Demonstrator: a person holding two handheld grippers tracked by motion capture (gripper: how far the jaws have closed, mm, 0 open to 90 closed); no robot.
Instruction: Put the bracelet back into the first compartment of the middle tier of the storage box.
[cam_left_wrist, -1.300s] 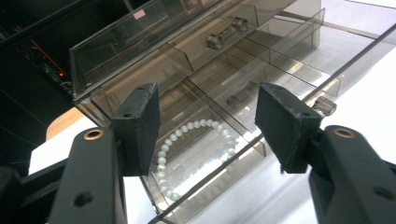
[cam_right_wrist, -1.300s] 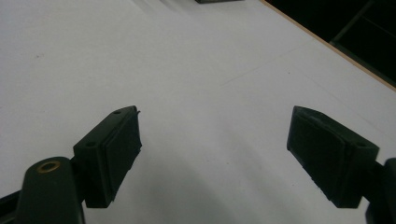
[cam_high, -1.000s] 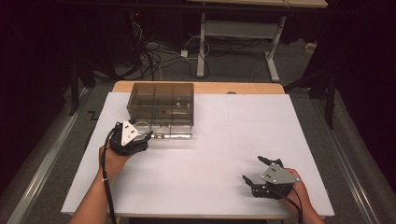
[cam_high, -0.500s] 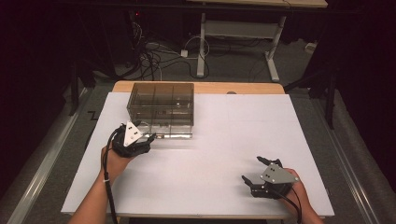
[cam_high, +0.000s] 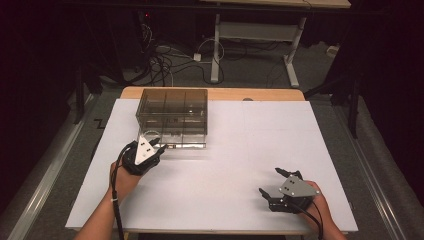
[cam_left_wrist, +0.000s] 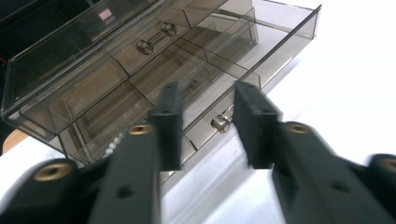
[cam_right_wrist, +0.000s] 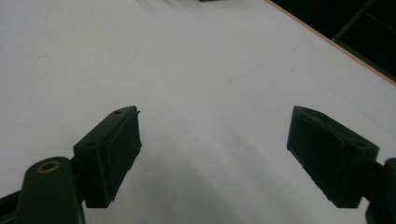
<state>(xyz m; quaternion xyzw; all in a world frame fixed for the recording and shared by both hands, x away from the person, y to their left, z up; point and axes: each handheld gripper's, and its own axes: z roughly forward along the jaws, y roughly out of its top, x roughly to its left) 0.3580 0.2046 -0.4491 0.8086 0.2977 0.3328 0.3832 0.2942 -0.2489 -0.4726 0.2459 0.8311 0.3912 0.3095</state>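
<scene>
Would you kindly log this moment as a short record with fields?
Work surface: white table
Main object: smoked clear drawer box, far left of table
Lower drawer: pulled partly out, metal knob at its front
Left tool: at the drawer front, jaws just closing either side of the knob, pads not yet on it
Right tool: jaws wide open over bare table, near right
Drawer contents: small white beads, otherwise unclear

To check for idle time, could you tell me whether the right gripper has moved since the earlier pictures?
No. The right gripper sits at the same spot near the front-right corner of the table.
</scene>
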